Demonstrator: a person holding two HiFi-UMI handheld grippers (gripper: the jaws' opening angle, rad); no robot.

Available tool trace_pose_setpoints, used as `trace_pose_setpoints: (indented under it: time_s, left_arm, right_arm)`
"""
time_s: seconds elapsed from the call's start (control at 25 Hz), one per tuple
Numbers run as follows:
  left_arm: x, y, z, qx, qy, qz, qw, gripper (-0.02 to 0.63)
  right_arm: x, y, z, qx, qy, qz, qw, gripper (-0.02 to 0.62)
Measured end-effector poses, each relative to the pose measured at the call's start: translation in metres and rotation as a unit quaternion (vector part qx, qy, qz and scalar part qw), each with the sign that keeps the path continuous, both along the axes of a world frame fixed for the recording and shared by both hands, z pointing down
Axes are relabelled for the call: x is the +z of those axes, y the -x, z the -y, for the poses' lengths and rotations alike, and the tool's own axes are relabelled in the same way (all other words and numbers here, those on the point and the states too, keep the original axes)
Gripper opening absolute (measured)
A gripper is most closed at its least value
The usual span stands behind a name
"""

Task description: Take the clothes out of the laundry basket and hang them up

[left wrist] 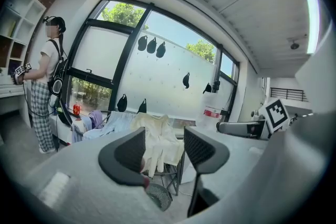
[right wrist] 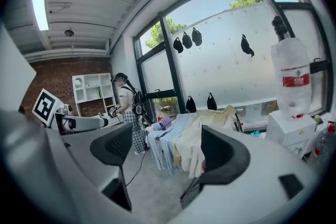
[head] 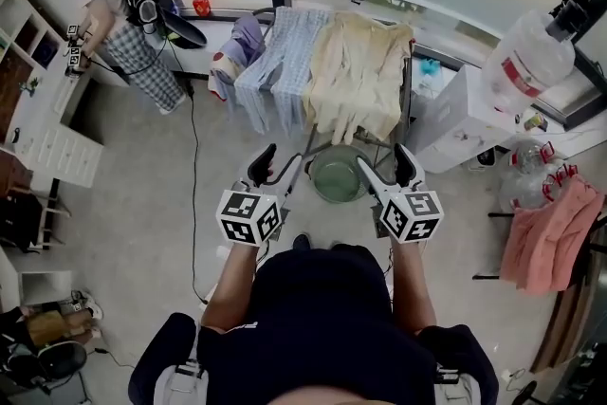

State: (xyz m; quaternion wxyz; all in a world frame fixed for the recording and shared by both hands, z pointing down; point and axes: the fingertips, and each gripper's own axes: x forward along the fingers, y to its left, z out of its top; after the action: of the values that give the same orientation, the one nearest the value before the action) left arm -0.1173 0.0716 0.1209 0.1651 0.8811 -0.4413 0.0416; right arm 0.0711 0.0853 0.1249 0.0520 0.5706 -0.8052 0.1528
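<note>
**A:** Head view first. Where does the work lie?

**B:** The round green mesh laundry basket sits on the floor at the foot of the metal drying rack, just ahead of and below both hands. The left tongs and right tongs flank it, both spread and holding nothing.

**A:** Which is nearer?

**B:** Little in it; the right by a shade, I'd judge. The basket is round, so it has no long axis, and the rack's top runs side to side. I see no cloth in the basket. A pale yellow garment and a light blue checked shirt are draped over the rack.

**A:** Left gripper view?

**B:** The left tongs are apart and bare. The yellow garment shows through the gap, with the basket low beneath.

**A:** Right gripper view?

**B:** The right tongs are wide and empty too, with the basket below.

**A:** Any writing?

**B:** The large clear water bottle has a red label, but the print is too small to read.
</note>
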Motion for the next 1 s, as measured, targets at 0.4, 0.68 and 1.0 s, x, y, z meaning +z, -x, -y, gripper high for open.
trace_pose_setpoints:
  time_s: [0.4, 0.68, 1.0]
  left_arm:
    - [-0.004, 0.01, -0.002, -0.032, -0.005, 0.008, 0.9994, 0.023]
    - [0.002, 0.017, -0.006, -0.045, 0.006, 0.013, 0.9989, 0.023]
    - [0.005, 0.017, -0.007, -0.043, 0.018, 0.016, 0.9988, 0.023]
  right_arm:
    - [-0.001, -0.011, -0.005, 0.014, -0.009, -0.011, 1.0, 0.298]
    - [0.005, -0.019, -0.008, 0.039, 0.004, -0.027, 0.999, -0.002]
    - [0.001, -0.016, -0.012, 0.03, -0.004, -0.061, 0.998, -0.002]
